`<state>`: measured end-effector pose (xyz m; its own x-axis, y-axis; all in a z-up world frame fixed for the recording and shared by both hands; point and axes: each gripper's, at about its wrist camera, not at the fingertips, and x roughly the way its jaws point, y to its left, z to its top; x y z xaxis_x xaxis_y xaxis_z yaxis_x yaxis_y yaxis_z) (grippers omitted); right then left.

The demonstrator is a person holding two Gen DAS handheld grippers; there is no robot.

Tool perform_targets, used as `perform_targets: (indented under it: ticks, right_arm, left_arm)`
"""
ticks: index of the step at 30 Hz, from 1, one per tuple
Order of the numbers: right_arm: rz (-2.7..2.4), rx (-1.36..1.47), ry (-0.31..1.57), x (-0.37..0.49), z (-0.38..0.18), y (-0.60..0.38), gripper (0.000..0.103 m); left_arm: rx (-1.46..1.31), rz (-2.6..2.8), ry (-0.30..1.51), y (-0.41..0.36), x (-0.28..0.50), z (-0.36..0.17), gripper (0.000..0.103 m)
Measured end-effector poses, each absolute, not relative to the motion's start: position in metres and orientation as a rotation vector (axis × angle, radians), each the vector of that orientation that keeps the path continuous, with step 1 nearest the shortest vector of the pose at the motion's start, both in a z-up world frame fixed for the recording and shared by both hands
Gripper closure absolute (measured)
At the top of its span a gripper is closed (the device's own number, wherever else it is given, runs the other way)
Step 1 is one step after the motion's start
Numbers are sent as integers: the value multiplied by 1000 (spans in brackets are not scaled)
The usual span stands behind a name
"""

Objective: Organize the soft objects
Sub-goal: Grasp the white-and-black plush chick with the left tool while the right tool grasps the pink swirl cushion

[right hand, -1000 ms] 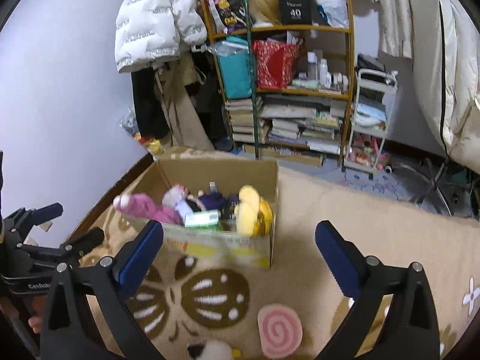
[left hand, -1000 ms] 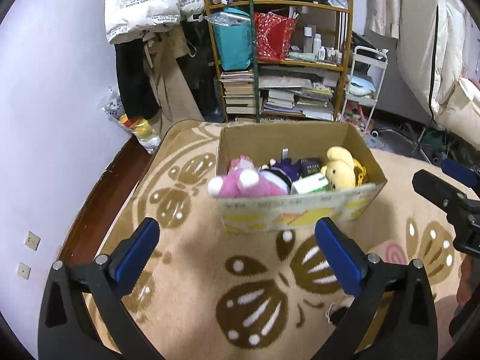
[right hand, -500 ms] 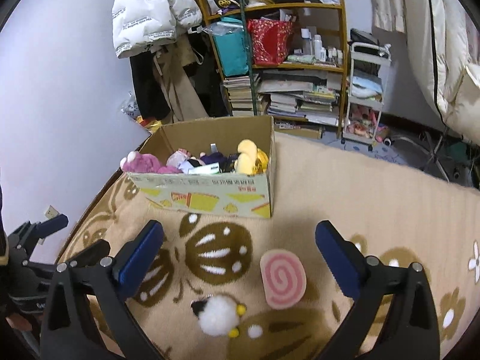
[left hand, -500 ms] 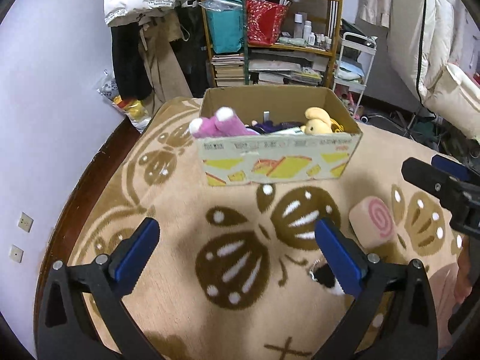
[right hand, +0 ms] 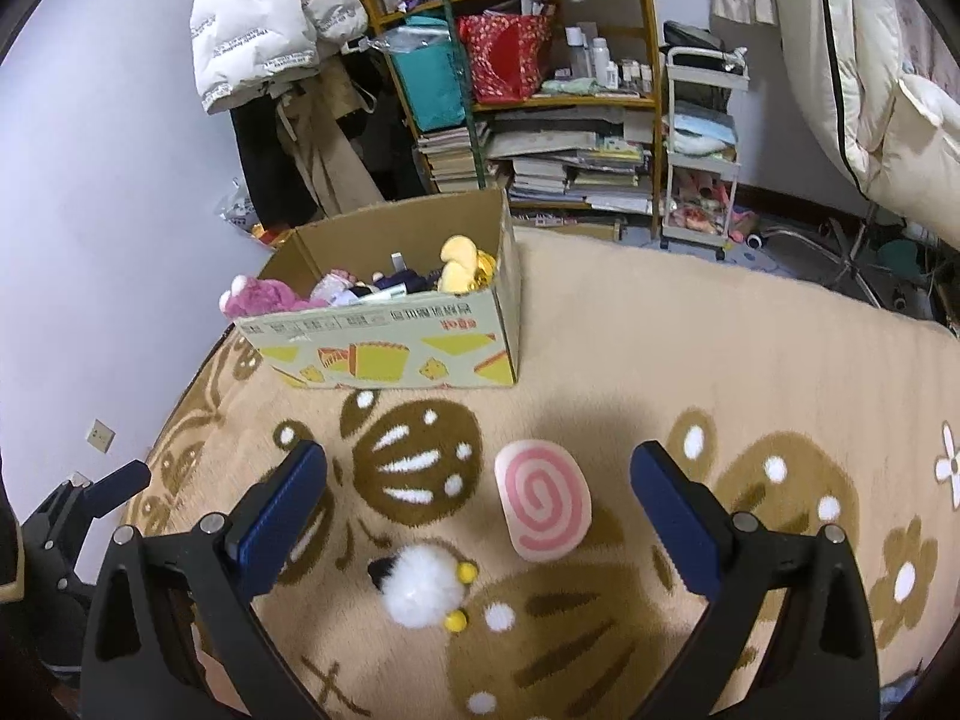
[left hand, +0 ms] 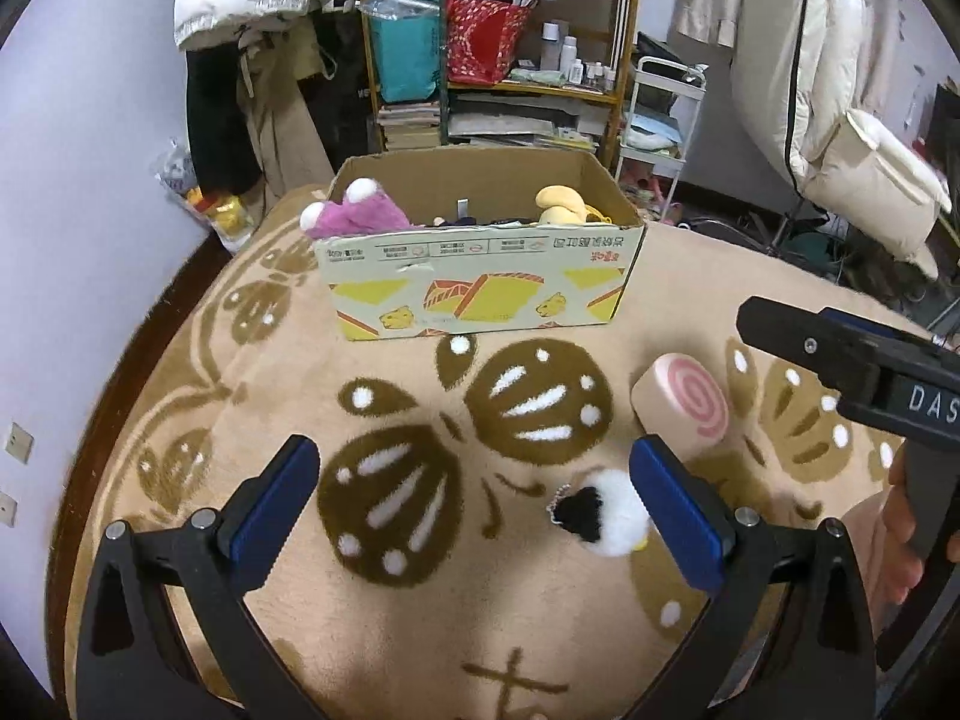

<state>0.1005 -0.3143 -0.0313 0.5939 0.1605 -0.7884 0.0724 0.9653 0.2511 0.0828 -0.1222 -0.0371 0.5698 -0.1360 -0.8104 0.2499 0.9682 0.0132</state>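
Observation:
A cardboard box (left hand: pixel 480 294) (right hand: pixel 390 354) stands on the beige carpet with a pink plush (left hand: pixel 354 219) (right hand: pixel 264 297) and a yellow plush (left hand: pixel 561 204) (right hand: pixel 459 264) among the soft toys inside. In front of it lie a pink-swirl roll cushion (left hand: pixel 684 405) (right hand: pixel 543 507) and a small white-and-black fluffy plush (left hand: pixel 603 513) (right hand: pixel 423 591). My left gripper (left hand: pixel 474 507) is open and empty, the fluffy plush just inside its right finger. My right gripper (right hand: pixel 477 525) hangs open above both loose toys, holding nothing.
A wooden shelf (right hand: pixel 540 102) crammed with books, bags and bottles stands behind the box, with a small white cart (right hand: pixel 702 156) beside it. Coats hang on the left wall. White bedding (left hand: pixel 870 192) is at the right. Bare wooden floor (left hand: pixel 120 408) borders the carpet's left edge.
Both grippers have pulled back from the box and tilted down. The roll cushion and the fluffy plush, earlier at the bottom edge, now lie between the fingers.

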Motion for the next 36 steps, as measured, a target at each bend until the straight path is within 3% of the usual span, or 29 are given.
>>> perform_targets:
  ticks: [36]
  right_arm:
    - [-27, 462, 1218, 137, -123, -342, 0]
  left_arm:
    - [183, -313, 1164, -178, 107, -129, 1]
